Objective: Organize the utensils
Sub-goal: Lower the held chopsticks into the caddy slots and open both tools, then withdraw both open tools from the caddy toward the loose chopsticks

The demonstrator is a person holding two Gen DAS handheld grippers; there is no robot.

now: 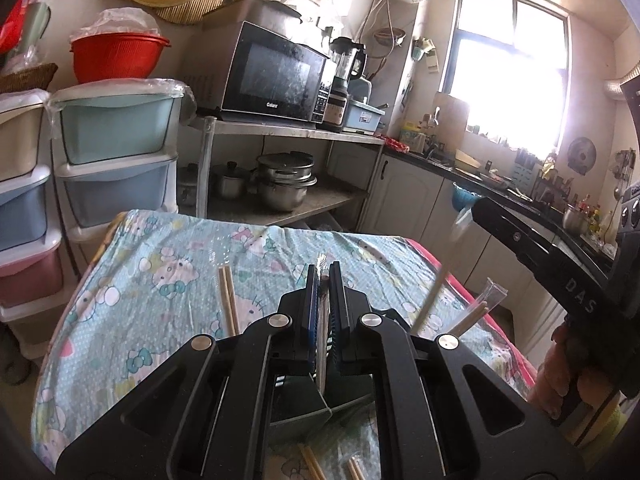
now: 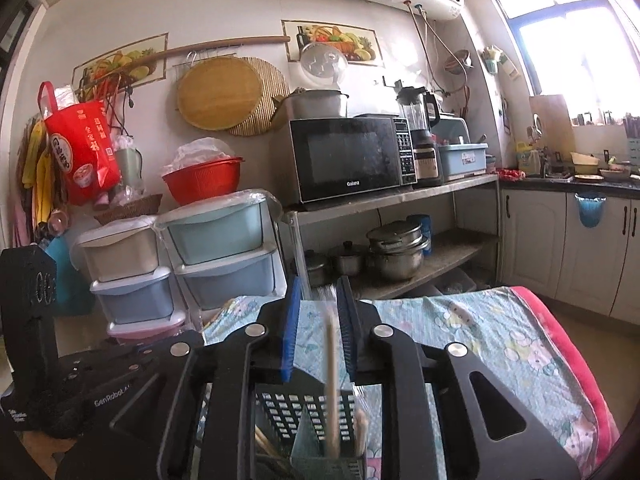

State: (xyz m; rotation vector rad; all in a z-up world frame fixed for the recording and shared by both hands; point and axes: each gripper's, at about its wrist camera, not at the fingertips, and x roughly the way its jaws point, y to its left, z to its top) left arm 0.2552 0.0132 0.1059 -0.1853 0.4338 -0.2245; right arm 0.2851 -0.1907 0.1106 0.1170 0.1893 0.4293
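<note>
Right, both grippers are over the table (image 1: pixel 132 320) with its pale blue cartoon-cat cloth, and the action sits at the near edge. The left gripper (image 1: pixel 325 276) has its blue pads pressed together on a thin clear wrapper (image 1: pixel 321 264) that sticks up between the tips; what the wrapper contains cannot be told from here. Below its linkage a grey slanted compartment (image 1: pixel 304 412) of a holder peeks through.

Over in the right wrist view, the right gripper (image 2: pixel 318 300) stands with its jaws parted, and a single wooden chopstick (image 2: pixel 332 384) hangs blurred in the gap between them, touching neither pad as far as can be seen. Its lower end reaches into the black perforated utensil holder (image 2: pixel 288 408) directly beneath, where more chopsticks (image 2: pixel 360 428) already stand, some in clear sleeves.

Back in the left wrist view, the right gripper's black body comes in from the right, a hand (image 1: pixel 560 372) wrapped around its grip. A loose pair of chopsticks (image 1: pixel 228 304) lies on the cloth to the left of the left gripper, apart from the holder. Two more wrapped pairs (image 1: pixel 472 316) lean up at the right.

Behind the table stand a microwave (image 2: pixel 348 156) on a steel shelf and stacked pastel drawers (image 2: pixel 220 256).
</note>
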